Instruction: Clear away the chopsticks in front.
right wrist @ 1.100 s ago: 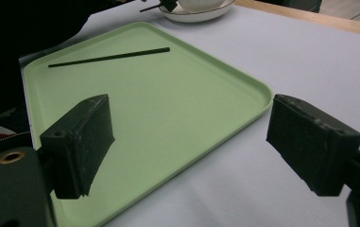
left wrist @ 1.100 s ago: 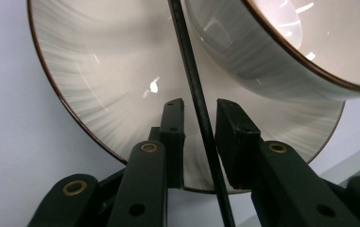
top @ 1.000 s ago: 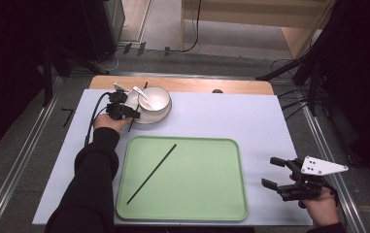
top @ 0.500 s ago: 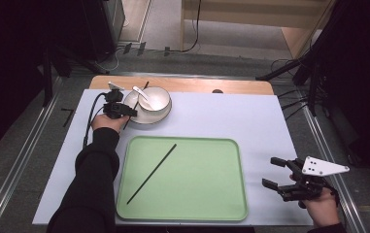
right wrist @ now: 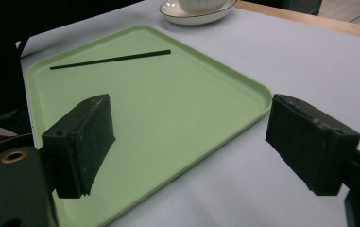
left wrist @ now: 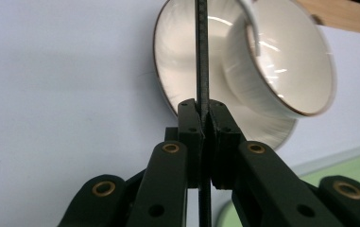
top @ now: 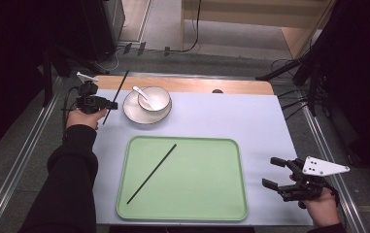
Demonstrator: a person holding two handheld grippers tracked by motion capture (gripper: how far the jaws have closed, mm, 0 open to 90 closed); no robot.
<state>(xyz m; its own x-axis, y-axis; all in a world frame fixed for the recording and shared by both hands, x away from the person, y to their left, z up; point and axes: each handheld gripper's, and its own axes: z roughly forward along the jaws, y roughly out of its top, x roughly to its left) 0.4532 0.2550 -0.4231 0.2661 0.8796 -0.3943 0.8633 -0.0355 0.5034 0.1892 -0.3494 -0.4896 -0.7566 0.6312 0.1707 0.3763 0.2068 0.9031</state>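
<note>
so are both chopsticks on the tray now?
No: one chopstick lies on the green tray, while the left gripper holds the other chopstick clamped beside the bowl.

Glossy white glazed bowl point(left wrist: 281, 61) and saucer point(top: 133, 113), smooth matt green tray point(top: 211, 204), textured black chopstick point(left wrist: 201, 52).

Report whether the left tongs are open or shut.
Shut. In the left gripper view the left tongs have both jaws pressed on a thin black chopstick; the high view shows it lifted beside the bowl.
</note>
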